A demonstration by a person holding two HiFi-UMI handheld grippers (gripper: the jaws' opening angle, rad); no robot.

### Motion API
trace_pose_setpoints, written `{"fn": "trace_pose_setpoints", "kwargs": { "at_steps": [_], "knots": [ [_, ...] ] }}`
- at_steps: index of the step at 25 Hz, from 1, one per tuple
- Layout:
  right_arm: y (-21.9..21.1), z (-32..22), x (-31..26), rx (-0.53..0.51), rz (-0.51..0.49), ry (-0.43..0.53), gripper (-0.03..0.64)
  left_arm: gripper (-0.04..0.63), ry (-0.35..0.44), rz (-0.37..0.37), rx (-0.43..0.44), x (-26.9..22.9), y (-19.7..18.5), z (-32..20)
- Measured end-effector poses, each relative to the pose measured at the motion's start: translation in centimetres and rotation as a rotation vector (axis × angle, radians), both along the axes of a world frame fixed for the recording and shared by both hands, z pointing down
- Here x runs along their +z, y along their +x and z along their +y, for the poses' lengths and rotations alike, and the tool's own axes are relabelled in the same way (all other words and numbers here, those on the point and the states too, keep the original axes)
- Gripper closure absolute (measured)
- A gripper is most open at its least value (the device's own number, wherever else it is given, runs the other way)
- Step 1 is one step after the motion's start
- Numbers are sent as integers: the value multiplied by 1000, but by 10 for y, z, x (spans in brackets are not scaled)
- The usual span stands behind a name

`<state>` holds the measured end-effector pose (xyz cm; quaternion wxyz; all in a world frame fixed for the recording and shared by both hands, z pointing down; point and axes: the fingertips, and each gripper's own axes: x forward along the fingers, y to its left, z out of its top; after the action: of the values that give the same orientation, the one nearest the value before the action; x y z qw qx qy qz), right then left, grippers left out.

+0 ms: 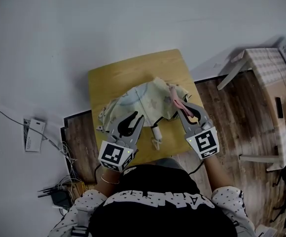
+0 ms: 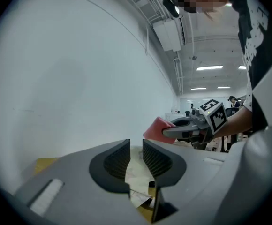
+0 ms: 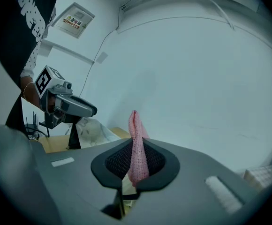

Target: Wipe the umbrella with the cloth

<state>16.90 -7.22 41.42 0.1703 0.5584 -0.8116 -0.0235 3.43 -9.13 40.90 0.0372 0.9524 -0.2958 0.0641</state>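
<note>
A folded umbrella point(image 1: 143, 100) of pale patterned fabric lies on a small wooden table point(image 1: 113, 75), its white handle point(image 1: 156, 135) toward me. My left gripper point(image 1: 135, 118) hovers over the umbrella's near left side. Its jaws stand open with nothing between them, and umbrella fabric point(image 2: 138, 175) shows below the gap in the left gripper view point(image 2: 136, 144). My right gripper point(image 1: 185, 106) is at the umbrella's right end, shut on a pink cloth point(image 1: 175, 98). In the right gripper view point(image 3: 135, 146) the cloth point(image 3: 136, 135) stands up from between the pads. The other gripper point(image 3: 86, 110) and the umbrella point(image 3: 94, 130) are to the left.
Cardboard boxes point(image 1: 276, 83) stand on the wooden floor to the right. Cables and a power adapter point(image 1: 59, 196) lie at lower left beside a white card point(image 1: 34, 135). A pale wall runs behind the table.
</note>
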Motion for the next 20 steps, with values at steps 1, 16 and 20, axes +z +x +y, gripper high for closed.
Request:
{"fn": "trace_pose_setpoints", "kwargs": {
  "at_steps": [1,16,20],
  "knots": [
    [6,4,0,12,2,-5,583,515,-9,-11,19,5,10,2],
    [83,50,17,94,-13,-62,583,433,-55,-251,73,75,122,5],
    [96,54,22,92,-15,-69,583,416,-63,-316,35,92,134,0]
  ]
}}
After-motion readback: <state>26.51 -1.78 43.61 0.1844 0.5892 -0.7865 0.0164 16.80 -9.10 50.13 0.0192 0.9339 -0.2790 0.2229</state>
